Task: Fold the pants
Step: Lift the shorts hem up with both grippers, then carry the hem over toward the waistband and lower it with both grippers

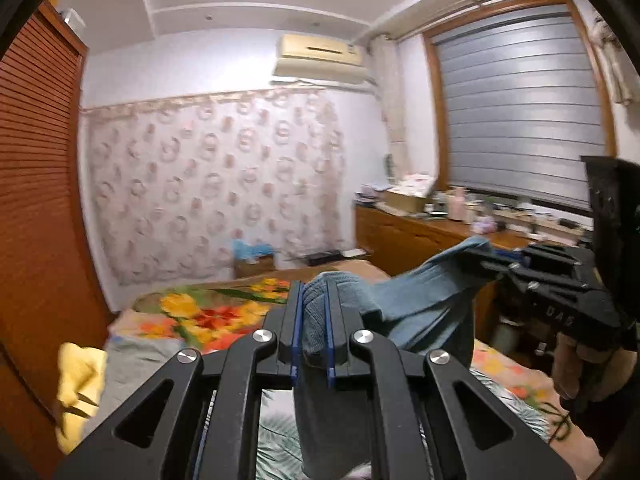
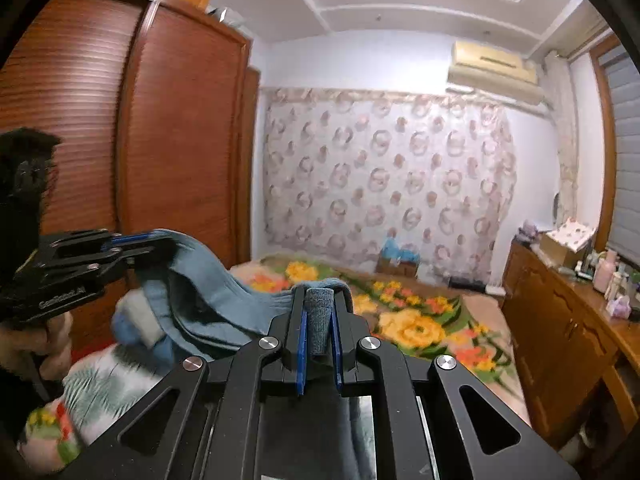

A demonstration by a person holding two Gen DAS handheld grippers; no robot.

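The blue-grey pants (image 1: 420,300) hang in the air between my two grippers, above the bed. My left gripper (image 1: 314,292) is shut on a bunched fold of their edge, and cloth drops down below its jaws. In the right wrist view my right gripper (image 2: 320,300) is shut on another bunch of the pants (image 2: 208,288). The stretch of cloth between the two grips sags a little. Each gripper shows in the other's view: the right gripper (image 1: 496,258) at the right, the left gripper (image 2: 160,240) at the left, each held by a hand.
Below lies a bed with a flowered blanket (image 2: 420,320). A yellow garment (image 1: 80,384) and grey cloth lie at its left edge. A brown wardrobe (image 2: 120,140) stands on the left, a cluttered wooden dresser (image 2: 568,320) on the right under a window blind (image 1: 520,112).
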